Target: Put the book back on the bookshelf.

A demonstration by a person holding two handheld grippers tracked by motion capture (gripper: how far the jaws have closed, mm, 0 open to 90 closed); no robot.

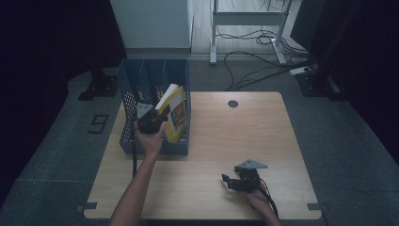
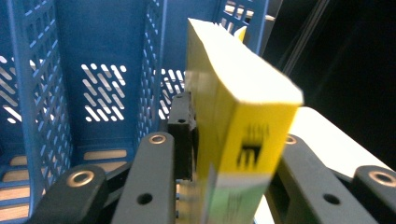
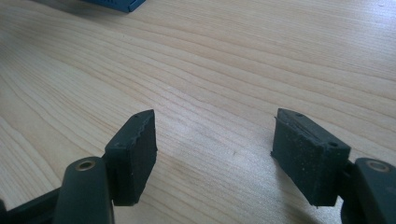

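- The left gripper (image 1: pixel 157 117) holds a yellow book (image 1: pixel 173 113), its jaws pressed on both sides of the book in the left gripper view.
- The book leans tilted in the rightmost compartment of the blue perforated file rack (image 1: pixel 129 99), at the worktop's (image 1: pixel 263 136) far left corner.
- Dark print on the book's spine (image 2: pixel 252 149) is too blurred to read.
- The right gripper (image 1: pixel 229 181) rests near the worktop's near right edge, jaws wide apart with nothing between them.
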